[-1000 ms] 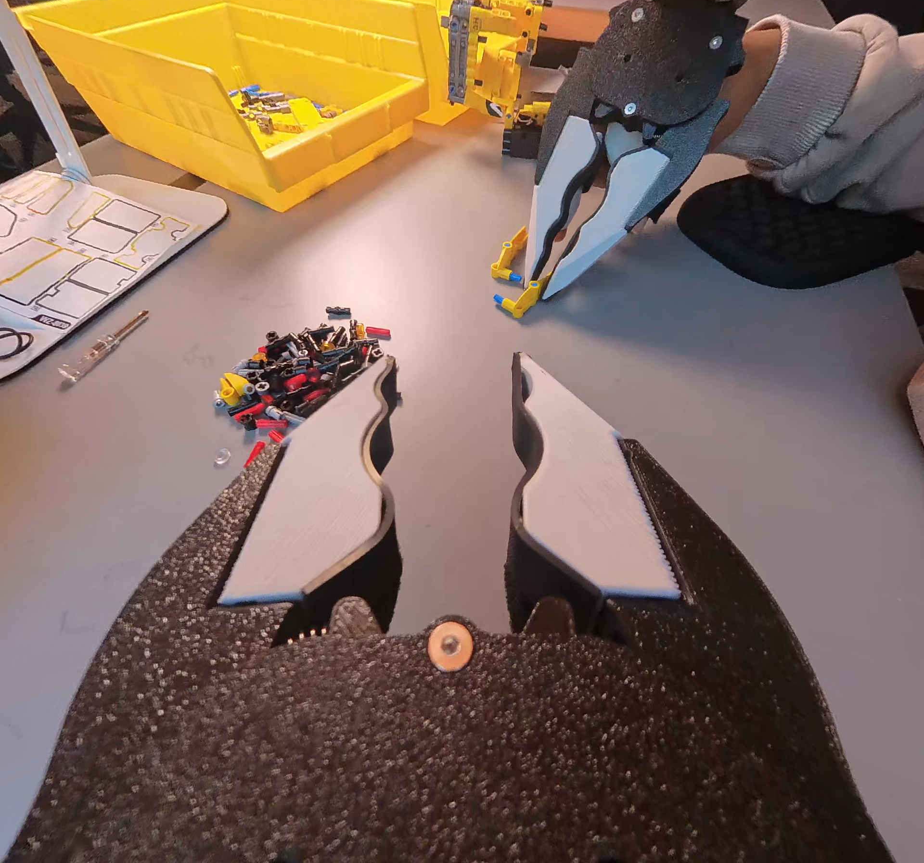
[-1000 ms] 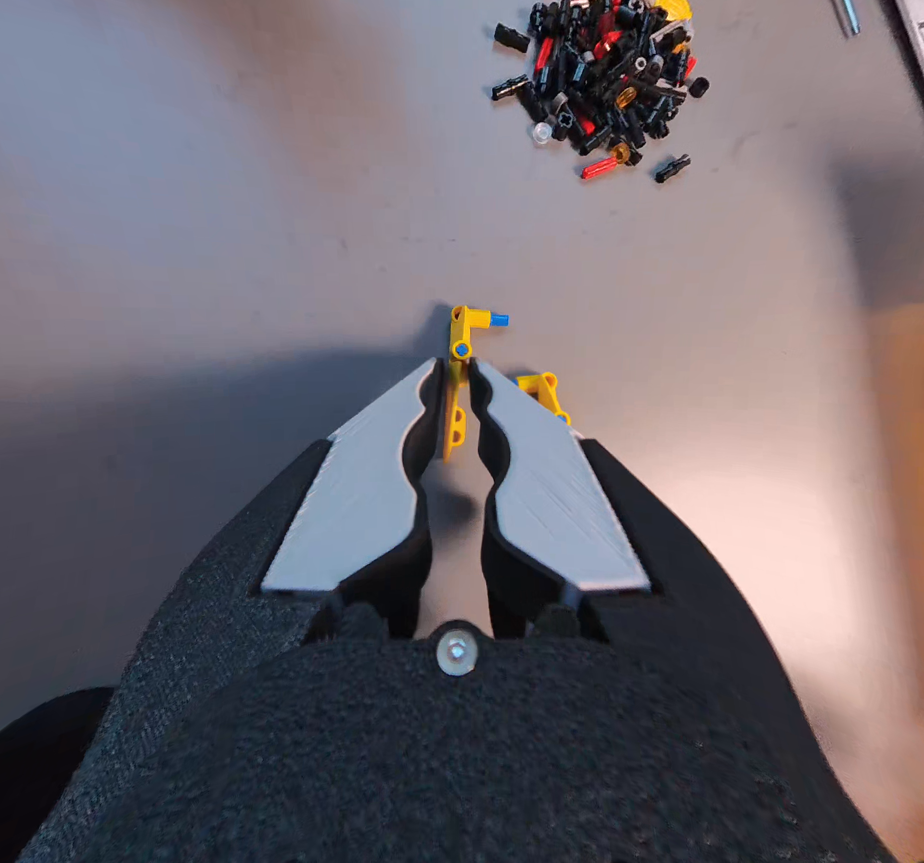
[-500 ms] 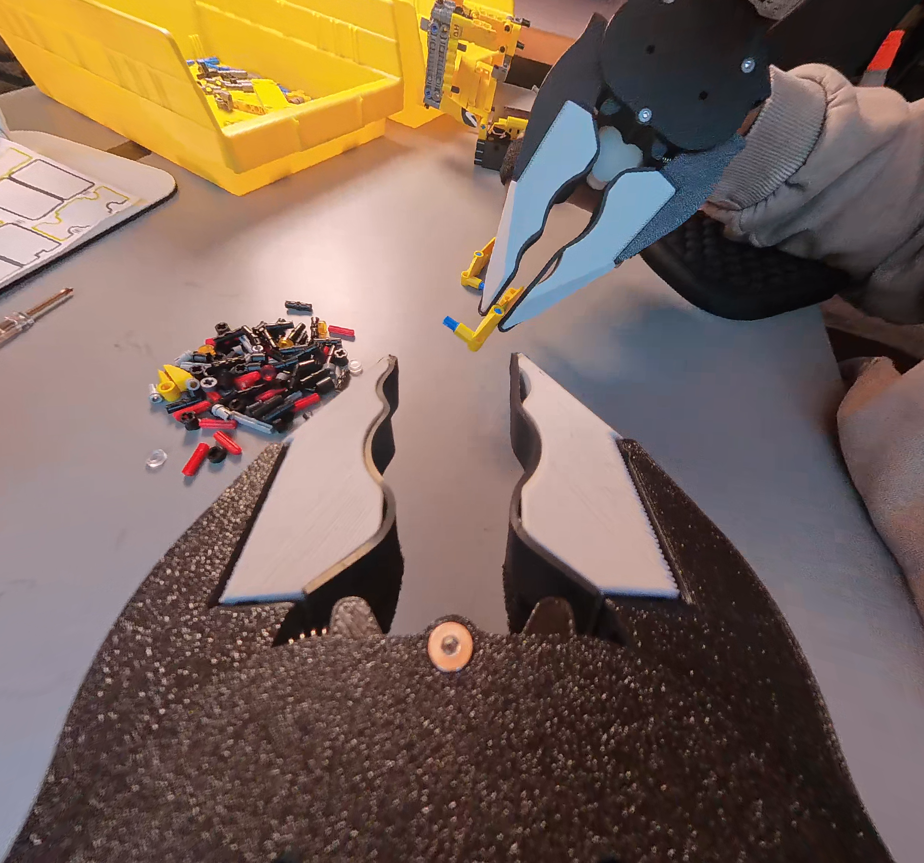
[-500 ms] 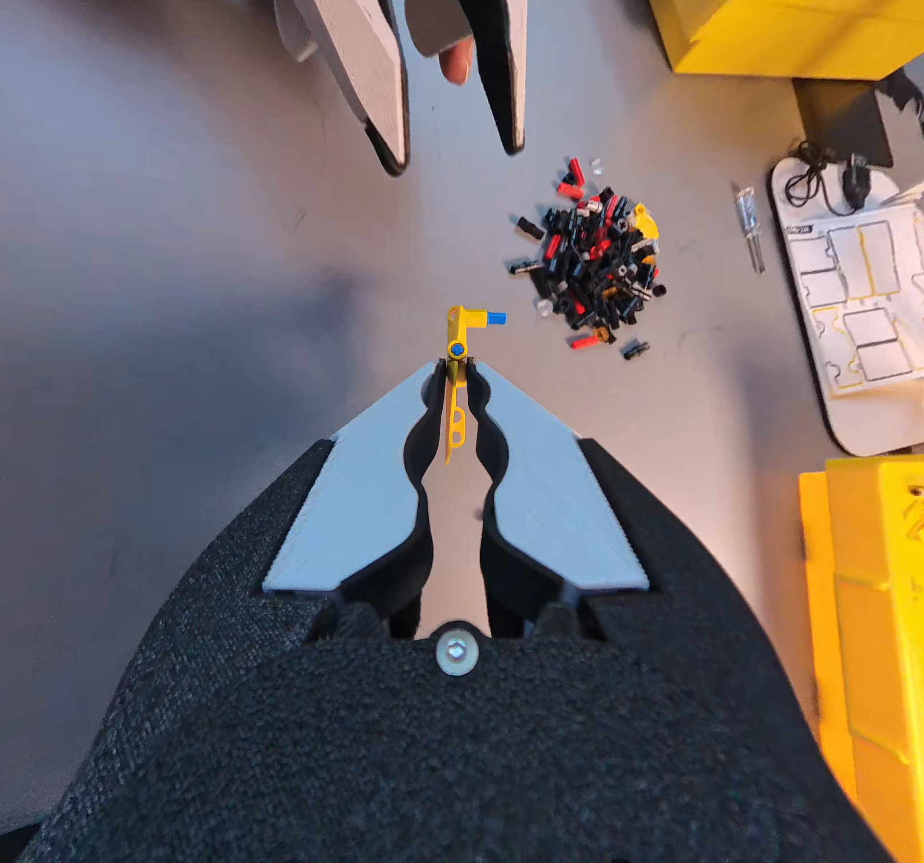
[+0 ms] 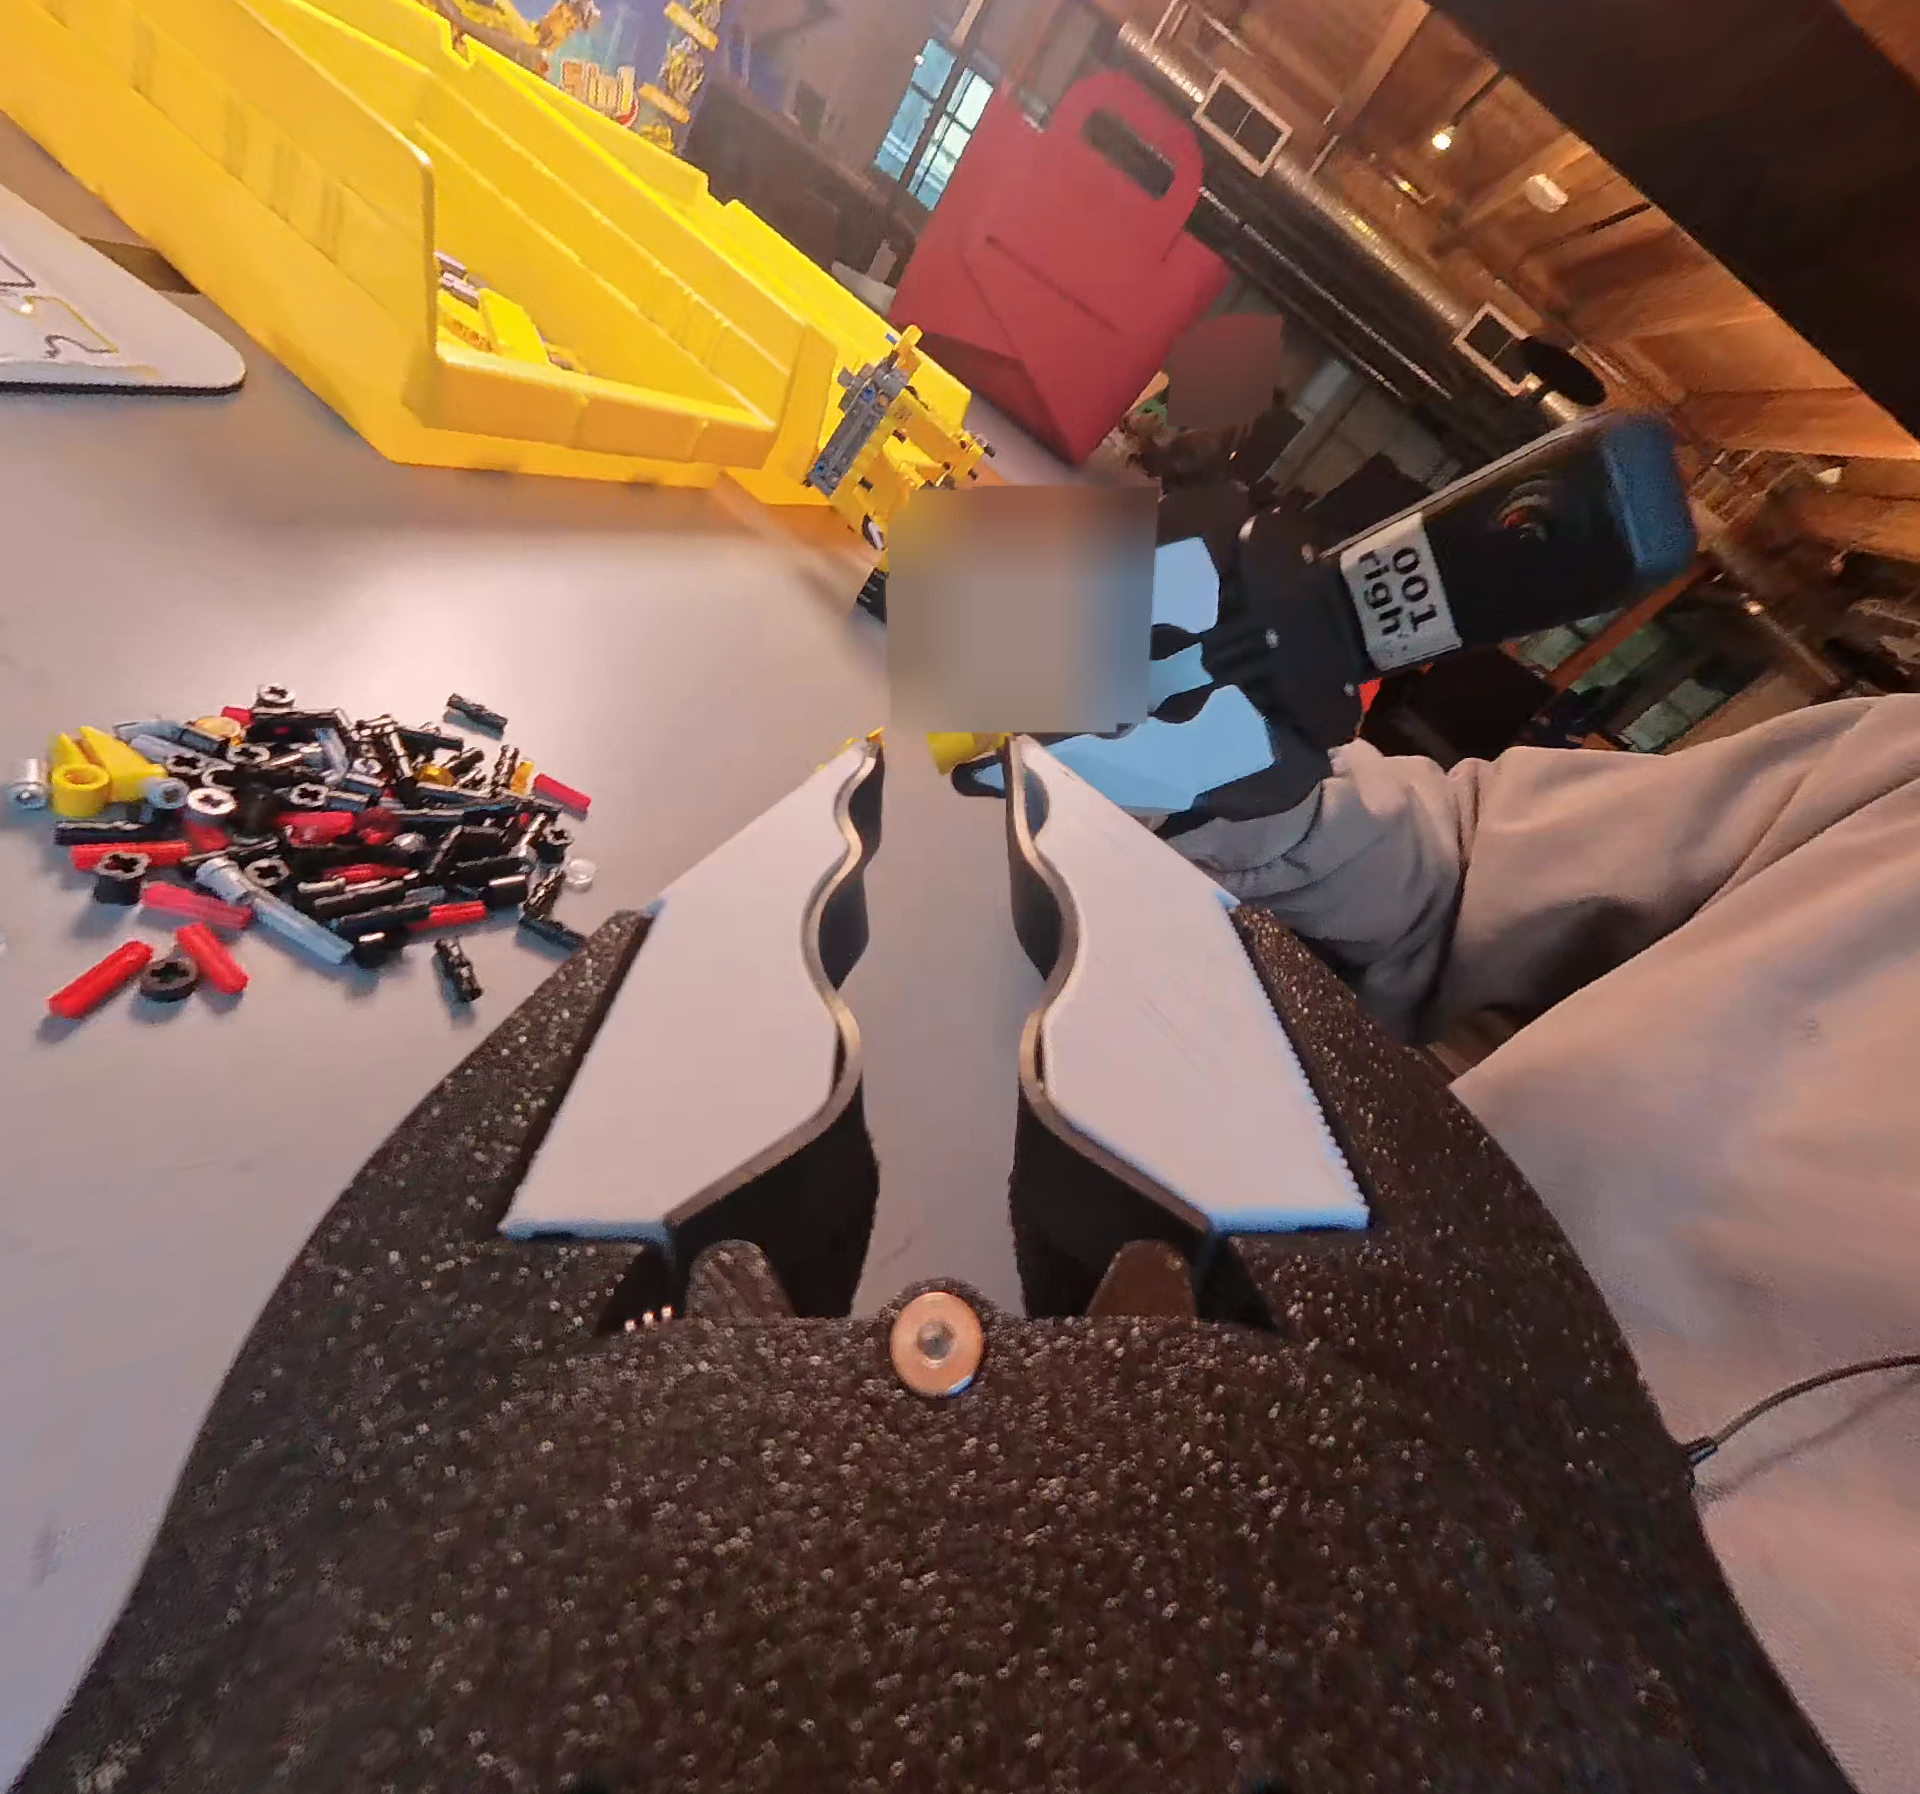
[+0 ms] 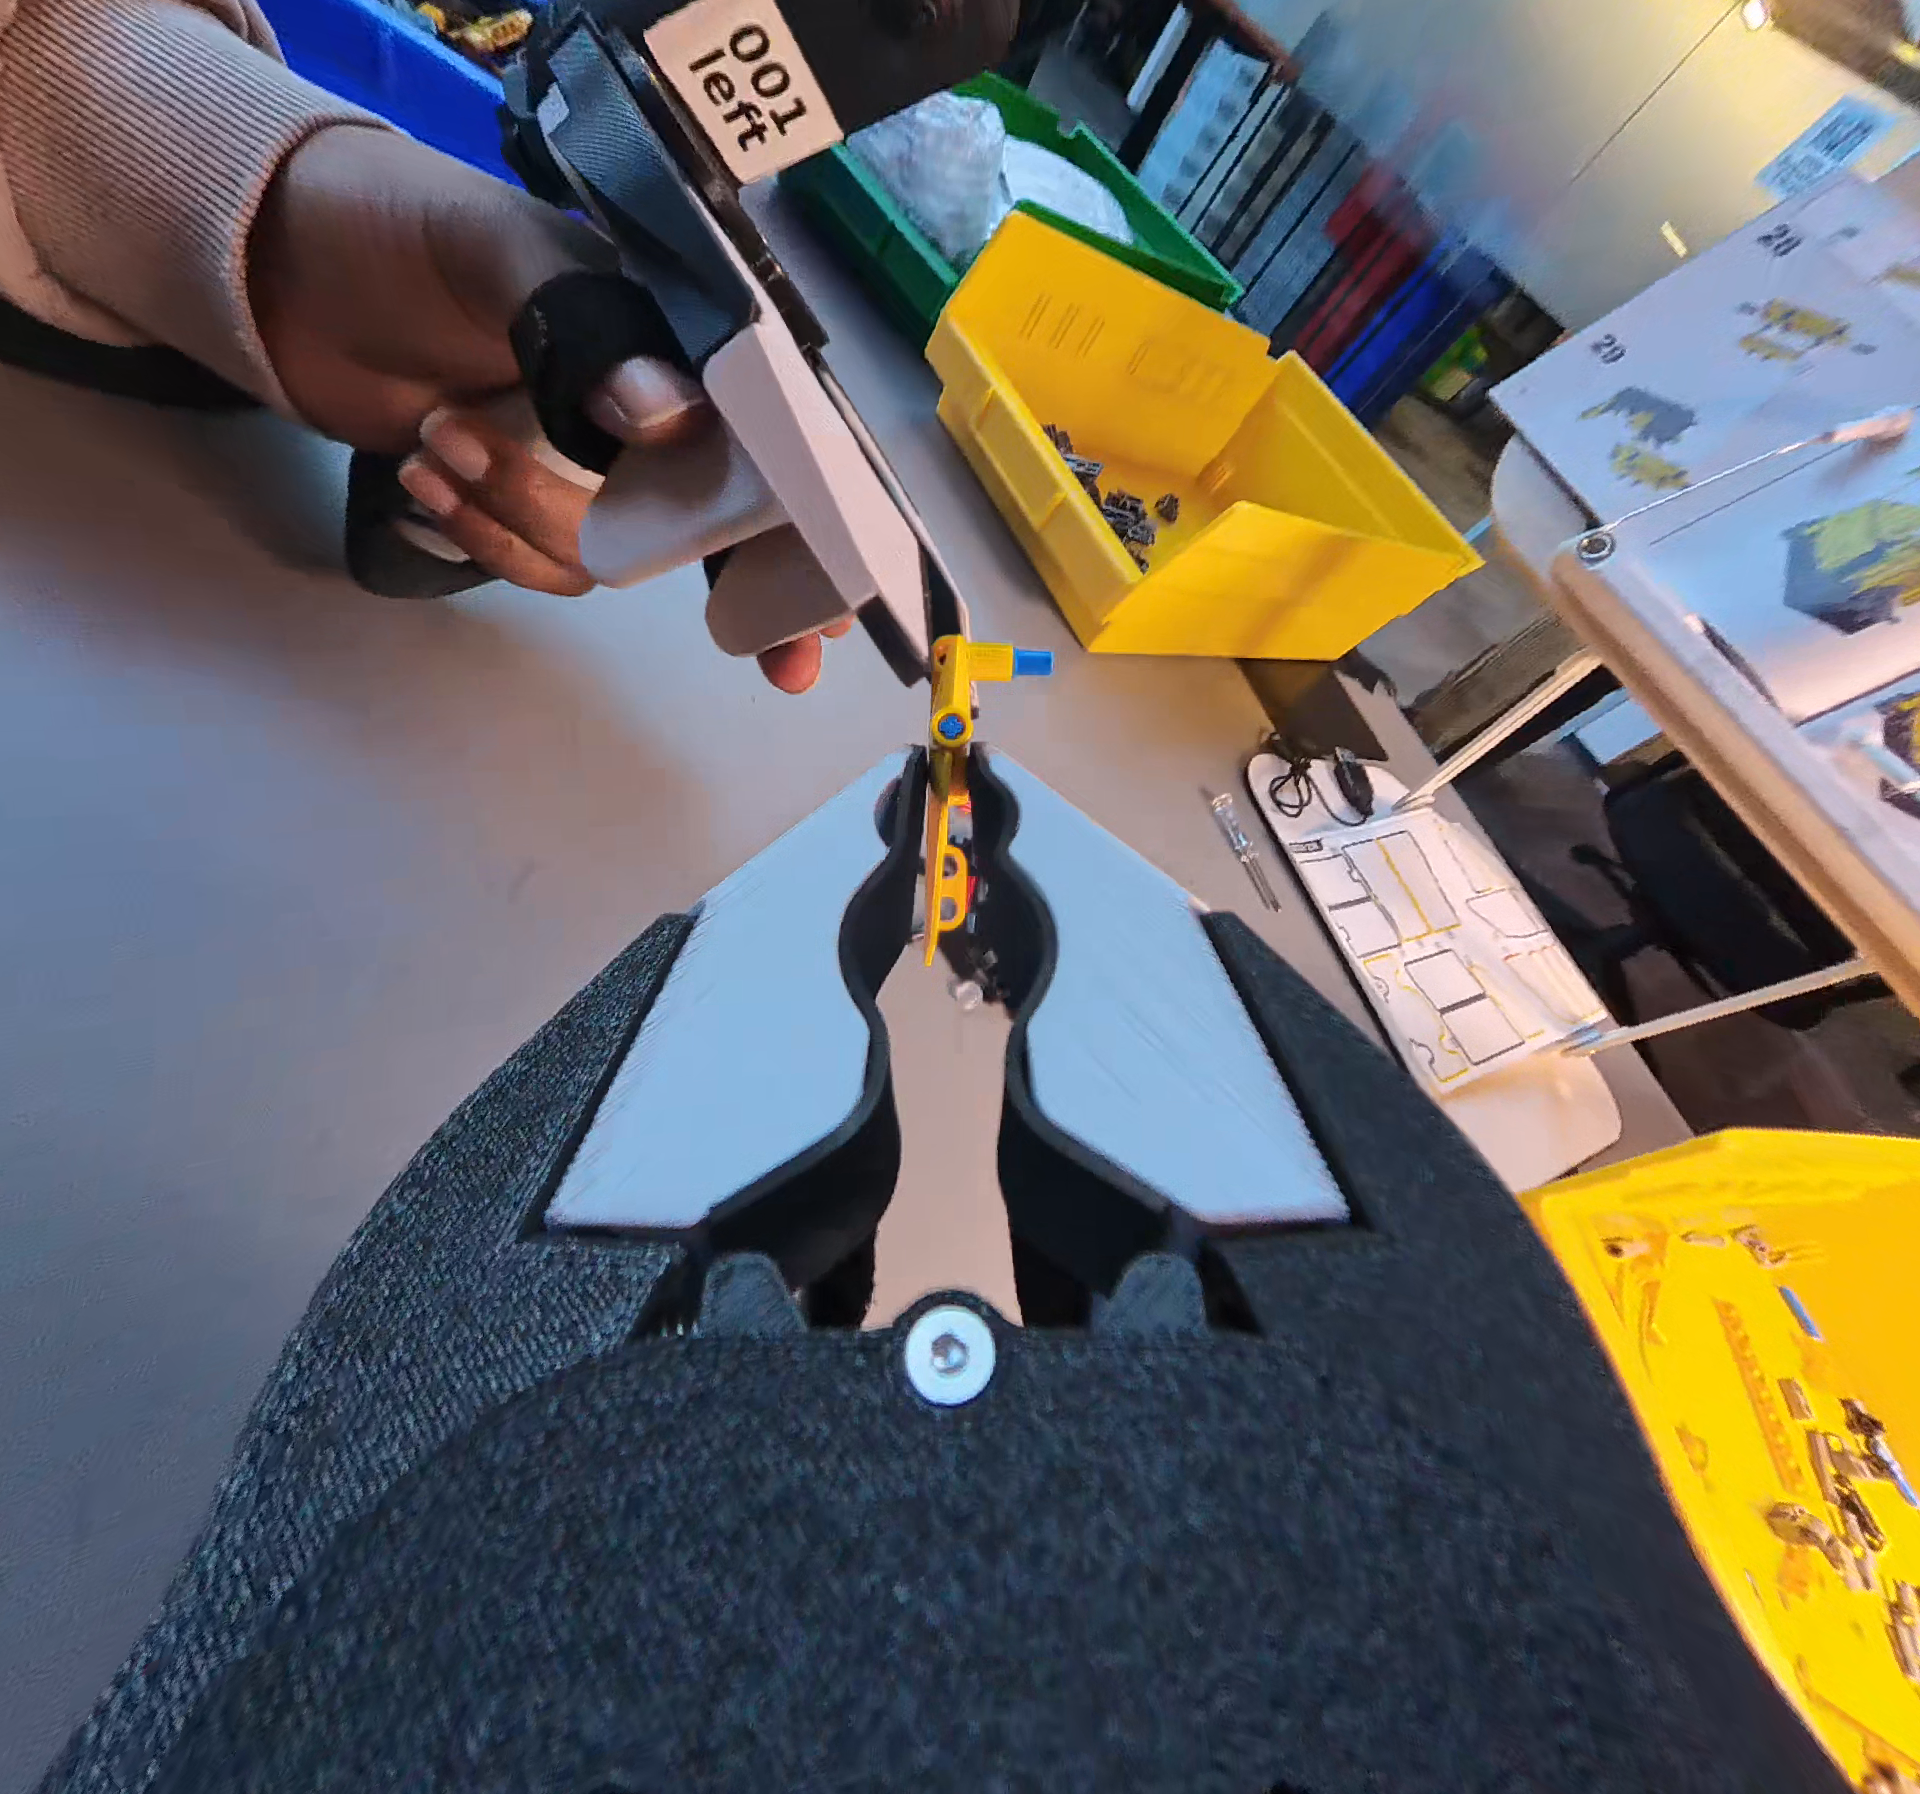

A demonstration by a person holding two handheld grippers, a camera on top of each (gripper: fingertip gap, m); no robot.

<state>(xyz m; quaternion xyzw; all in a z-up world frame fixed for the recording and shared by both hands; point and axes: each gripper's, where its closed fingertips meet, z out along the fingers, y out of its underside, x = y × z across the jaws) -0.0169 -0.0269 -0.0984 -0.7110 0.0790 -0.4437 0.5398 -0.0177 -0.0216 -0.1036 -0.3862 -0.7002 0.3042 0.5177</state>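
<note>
Yellow angled beam (image 6: 948,814), thin perforated plastic with blue pins at its bend and at the tip of its short arm, pinched upright at frame centre between the tips of the right hand-held gripper (image 6: 948,757), clenched on it above the grey counter (image 6: 312,861). Flat grey finger plates with wavy black inner edges, set in a speckled, grainy black body. Left hand-held gripper (image 5: 940,757) released, tips apart, nothing between them; its tips close beside the beam's short arm in the right wrist view, contact not discernible.

Only in the right wrist view: the beam in full, a bare hand (image 6: 436,394) wrapped round the left gripper's handle, a ribbed beige cuff, a glossy yellow bin (image 6: 1195,456) holding dark small parts at upper right, a green bin (image 6: 1039,186) behind it, a white sheet with outlined shapes (image 6: 1434,955) at right.

Only in the left wrist view: a loose pile of small black, red, grey and yellow pins and connectors (image 5: 301,830) at left on the counter, long ribbed yellow bins (image 5: 520,290) at upper left, a partly built yellow model (image 5: 883,425) beside them, a red box with a handle slot (image 5: 1049,258) behind; the beam mostly covered by a blurred patch.
</note>
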